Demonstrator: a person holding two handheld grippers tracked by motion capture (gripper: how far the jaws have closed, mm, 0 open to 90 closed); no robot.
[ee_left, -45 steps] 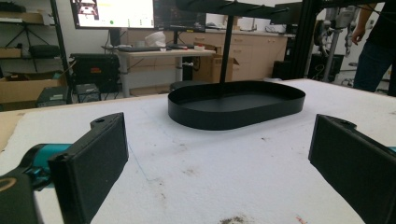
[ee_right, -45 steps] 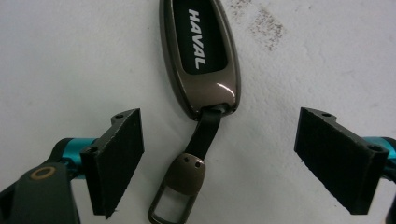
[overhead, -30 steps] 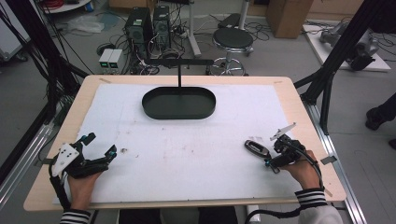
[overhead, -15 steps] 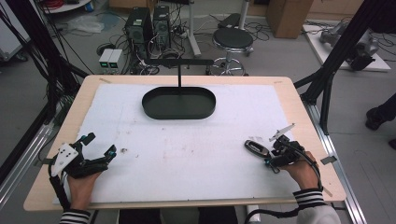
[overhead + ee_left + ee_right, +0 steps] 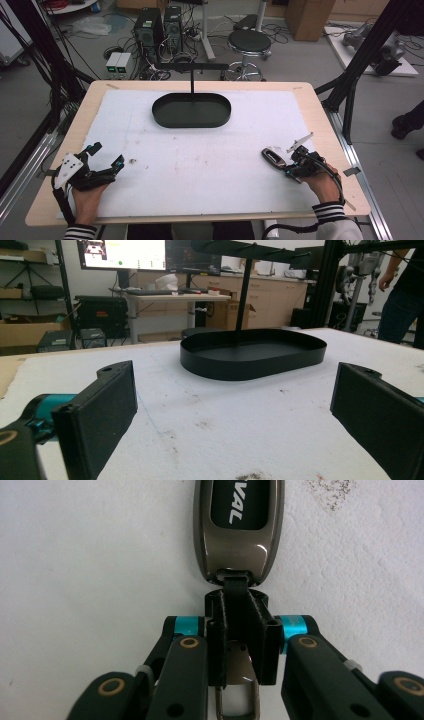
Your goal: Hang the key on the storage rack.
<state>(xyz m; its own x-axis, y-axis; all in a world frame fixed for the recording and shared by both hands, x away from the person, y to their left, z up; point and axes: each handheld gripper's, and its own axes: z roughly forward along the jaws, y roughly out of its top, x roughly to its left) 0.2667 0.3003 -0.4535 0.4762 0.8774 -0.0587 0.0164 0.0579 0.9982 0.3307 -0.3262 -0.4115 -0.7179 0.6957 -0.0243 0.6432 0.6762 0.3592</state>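
Observation:
A dark metallic key fob (image 5: 239, 525) with a black face lies flat on the white mat (image 5: 75, 555). My right gripper (image 5: 239, 630) has just been closing and is now shut on the fob's short black strap (image 5: 235, 587), with a metal ring behind the pads. From above, the key fob (image 5: 273, 158) lies at the right front, just left of my right gripper (image 5: 295, 167). My left gripper (image 5: 106, 155) rests at the left front, open with nothing between its jaws. In its own view, the left gripper (image 5: 235, 415) faces the black oval tray (image 5: 252, 352).
The black oval tray (image 5: 191, 110) sits at the back centre, with a thin black post and crossbar (image 5: 192, 75) rising from it. The white mat (image 5: 200, 160) covers the wooden table. A person (image 5: 400, 295) stands beyond the far right edge.
The right gripper's jaws have drawn together behind the key fob. Both hands and the fob stay where they were.

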